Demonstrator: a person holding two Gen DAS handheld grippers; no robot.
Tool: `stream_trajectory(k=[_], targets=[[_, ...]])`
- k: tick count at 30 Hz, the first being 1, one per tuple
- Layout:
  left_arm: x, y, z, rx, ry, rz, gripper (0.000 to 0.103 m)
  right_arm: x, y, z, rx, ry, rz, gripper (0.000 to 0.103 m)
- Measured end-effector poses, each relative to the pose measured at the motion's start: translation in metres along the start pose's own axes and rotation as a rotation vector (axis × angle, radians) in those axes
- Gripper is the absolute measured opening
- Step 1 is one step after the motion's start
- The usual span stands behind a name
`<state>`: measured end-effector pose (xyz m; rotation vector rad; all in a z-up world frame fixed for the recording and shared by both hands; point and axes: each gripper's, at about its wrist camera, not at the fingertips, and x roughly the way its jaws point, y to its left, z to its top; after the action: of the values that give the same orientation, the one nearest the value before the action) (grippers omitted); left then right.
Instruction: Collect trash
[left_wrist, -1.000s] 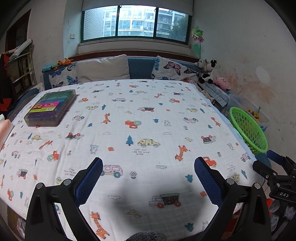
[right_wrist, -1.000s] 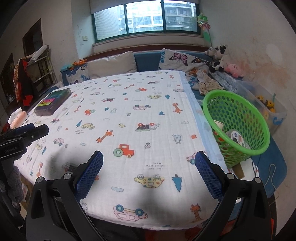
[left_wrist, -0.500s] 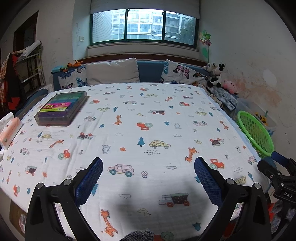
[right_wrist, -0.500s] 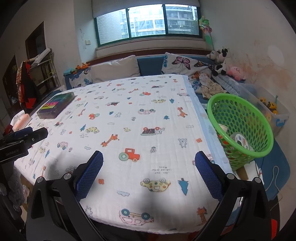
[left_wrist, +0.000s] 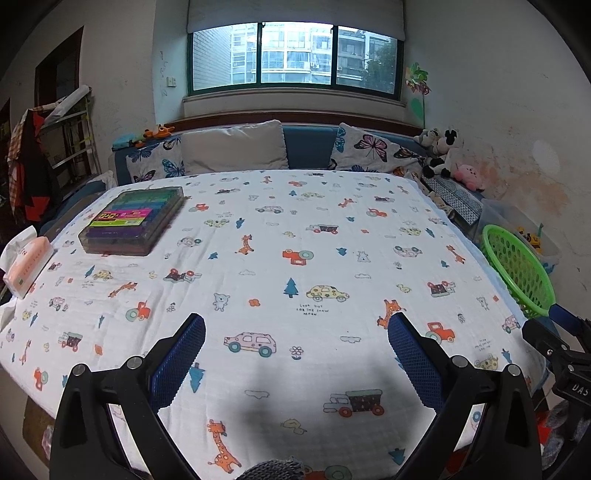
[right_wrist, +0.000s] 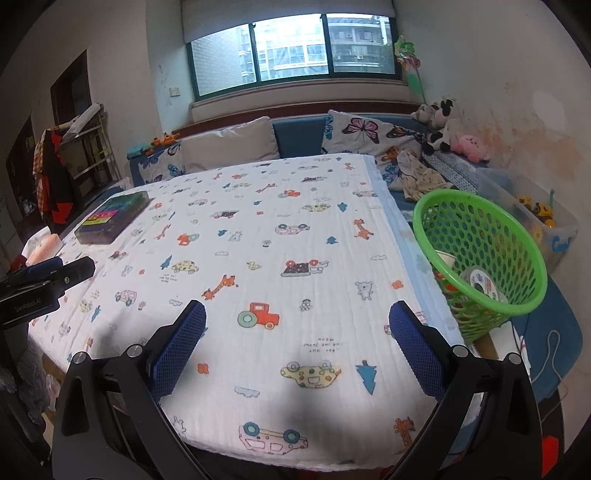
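Both tongs, left (left_wrist: 295, 354) and right (right_wrist: 297, 341), gape empty over the bench (right_wrist: 295, 236). At frame right, the green basket (right_wrist: 480, 258) holds a cup (right_wrist: 445, 258) and a round lid (right_wrist: 480, 282).

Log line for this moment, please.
left tongs: open, empty | right tongs: open, empty | green basket: holds trash, beside table

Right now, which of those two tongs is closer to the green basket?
The right tongs. The green basket stands just off their right side, past the table edge. The left tongs hover over the middle of the table's near edge, with the basket farther off to their right.
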<state>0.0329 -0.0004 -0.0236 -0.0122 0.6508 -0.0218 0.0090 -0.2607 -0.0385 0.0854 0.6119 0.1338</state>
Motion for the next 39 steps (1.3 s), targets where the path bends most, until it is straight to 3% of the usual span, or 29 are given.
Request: stream_trajectory(k=[39], targets=[[-0.0041,0.0007,-0.0011,-0.005,-0.019,0.037,0.096,-0.0033,0.0009,0.0,0.009,-0.021,0.017,0.099]])
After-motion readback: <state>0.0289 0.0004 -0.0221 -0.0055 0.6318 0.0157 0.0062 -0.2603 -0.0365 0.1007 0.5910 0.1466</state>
